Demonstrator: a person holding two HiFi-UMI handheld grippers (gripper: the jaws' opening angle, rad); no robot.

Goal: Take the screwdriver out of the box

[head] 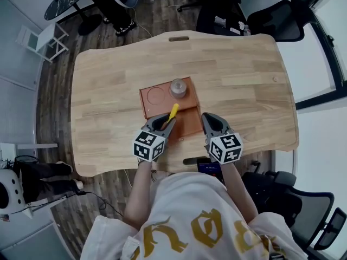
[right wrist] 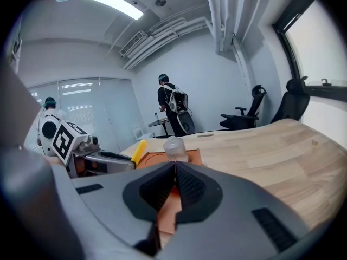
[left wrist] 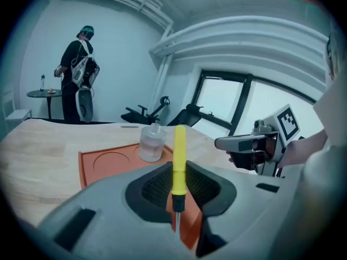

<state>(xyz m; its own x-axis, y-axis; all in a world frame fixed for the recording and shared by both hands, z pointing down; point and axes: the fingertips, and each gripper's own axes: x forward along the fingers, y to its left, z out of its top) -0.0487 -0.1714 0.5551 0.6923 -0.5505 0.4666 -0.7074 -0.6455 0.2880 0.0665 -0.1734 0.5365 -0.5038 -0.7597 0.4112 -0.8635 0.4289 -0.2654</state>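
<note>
My left gripper point(head: 168, 121) is shut on a yellow-handled screwdriver point(head: 173, 112), held off the table over the near part of the orange box point(head: 157, 96). In the left gripper view the screwdriver point(left wrist: 179, 161) stands upright between the pads, handle up and metal shaft pointing down. My right gripper point(head: 207, 118) hovers beside it at the box's right near corner, and in its own view the right gripper point(right wrist: 174, 169) is shut with nothing between its pads. From there the screwdriver point(right wrist: 140, 150) shows at the left.
A clear jar point(head: 178, 88) stands at the far side of the box, next to a round recess. The wooden table point(head: 244, 85) spreads wide around it. Office chairs point(head: 276, 20) stand beyond the far edge, and a person point(left wrist: 78, 75) stands by a small round table point(head: 62, 1).
</note>
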